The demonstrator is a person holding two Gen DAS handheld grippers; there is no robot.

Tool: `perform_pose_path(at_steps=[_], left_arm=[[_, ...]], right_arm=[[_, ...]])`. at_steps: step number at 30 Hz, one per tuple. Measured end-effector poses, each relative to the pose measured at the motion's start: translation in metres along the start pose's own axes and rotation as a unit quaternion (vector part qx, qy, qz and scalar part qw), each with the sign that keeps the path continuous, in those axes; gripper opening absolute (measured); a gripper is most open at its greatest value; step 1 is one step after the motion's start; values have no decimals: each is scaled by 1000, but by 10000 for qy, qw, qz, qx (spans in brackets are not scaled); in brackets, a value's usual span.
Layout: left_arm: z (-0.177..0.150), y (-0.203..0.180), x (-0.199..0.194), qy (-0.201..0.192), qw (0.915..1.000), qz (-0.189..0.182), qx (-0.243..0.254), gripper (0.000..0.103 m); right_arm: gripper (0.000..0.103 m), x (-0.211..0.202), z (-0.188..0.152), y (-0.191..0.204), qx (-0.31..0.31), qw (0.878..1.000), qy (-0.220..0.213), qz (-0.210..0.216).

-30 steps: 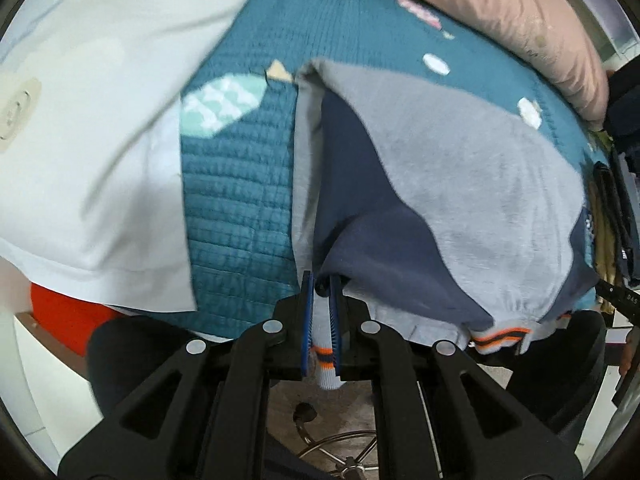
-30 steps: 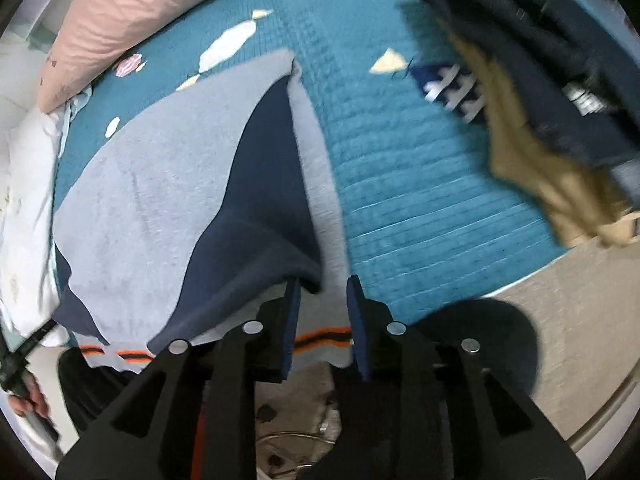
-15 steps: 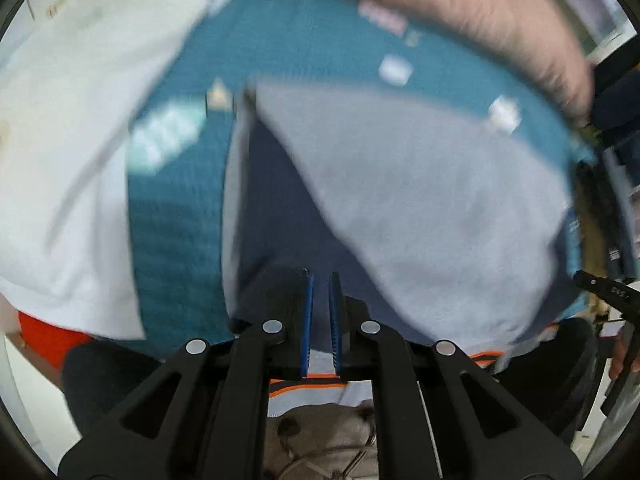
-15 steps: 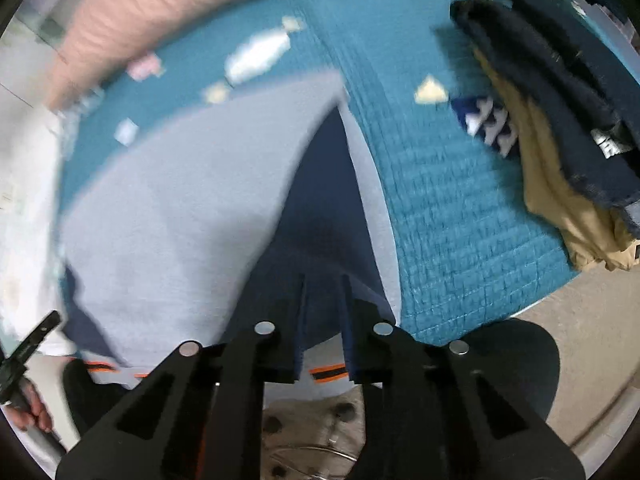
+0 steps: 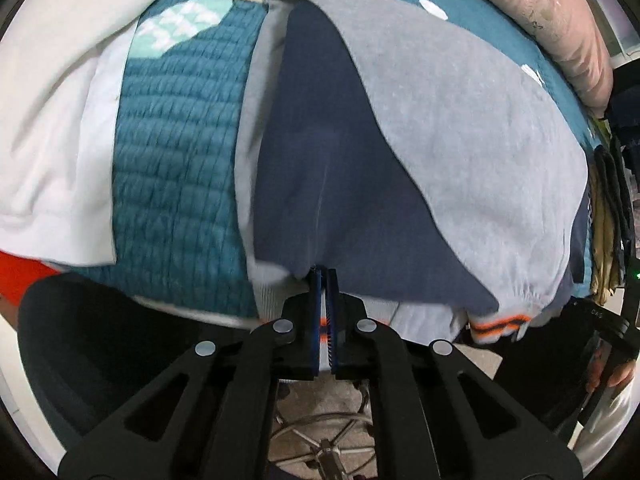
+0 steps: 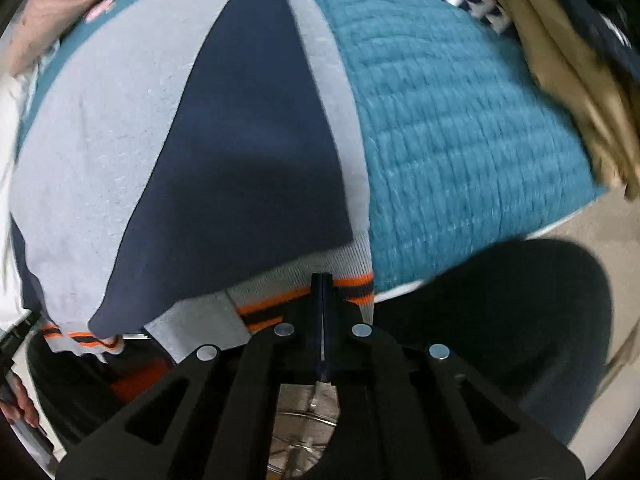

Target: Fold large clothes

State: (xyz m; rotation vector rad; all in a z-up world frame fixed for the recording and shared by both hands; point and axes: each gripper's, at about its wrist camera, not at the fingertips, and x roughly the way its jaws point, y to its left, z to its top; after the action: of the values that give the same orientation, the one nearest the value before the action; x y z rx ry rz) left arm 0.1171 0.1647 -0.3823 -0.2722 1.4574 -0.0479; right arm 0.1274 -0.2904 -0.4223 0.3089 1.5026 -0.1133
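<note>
A large grey and navy sweater (image 5: 460, 120) with an orange-striped ribbed hem lies on the teal quilted bed cover (image 5: 172, 152), both sleeves folded in over the body. My left gripper (image 5: 325, 274) is shut on the sweater's hem at its left corner, over the bed's near edge. In the right wrist view the same sweater (image 6: 120, 128) fills the left half. My right gripper (image 6: 322, 278) is shut on the striped hem (image 6: 352, 280) at the right corner.
A white garment (image 5: 52, 120) lies left of the sweater. A pink pillow (image 5: 552, 12) lies at the back. A pile of tan and navy clothes (image 6: 568, 52) sits to the right on the bed. A swivel chair base (image 5: 320, 440) stands below on the floor.
My right gripper closed from open onto the sweater's hem. Both grippers moved closer over the sweater, which now fills more of each view.
</note>
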Motion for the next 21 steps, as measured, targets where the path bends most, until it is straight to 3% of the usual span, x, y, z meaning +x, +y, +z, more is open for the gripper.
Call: perform_pose_path(at_steps=[3,8,13,15,16,17,19,21], left_arm=[[-3,-8,-22,-189,9996,-100,200,5],[8,-46,-44,-490,9962,-473,545,5],[11,-96,-18,-308,9941,-574,866,5],[7,-104,10,-16,9944,-567,889,5],[4,-103,25,145,9954,-429,840,4],[0,-100,34,67,9959,-447,781,4],[-3,-95,30,-39,9959,-552,713,4],[-2,-91,21,126,9960,-632,624,4]], right_arm=[[3,-23,0,-8,306,9979,-137,558],[3,-59,11,23,-99,9949,-567,830],[3,-45,9,81,-653,9935,-507,786],[3,-22,-1,98,-834,9934,-296,727],[0,-7,-3,102,-875,9947,-124,533],[0,14,-5,102,-910,9952,-63,354],[0,15,-6,99,-807,9956,-138,448],[0,4,-6,94,-686,9964,-2,501]])
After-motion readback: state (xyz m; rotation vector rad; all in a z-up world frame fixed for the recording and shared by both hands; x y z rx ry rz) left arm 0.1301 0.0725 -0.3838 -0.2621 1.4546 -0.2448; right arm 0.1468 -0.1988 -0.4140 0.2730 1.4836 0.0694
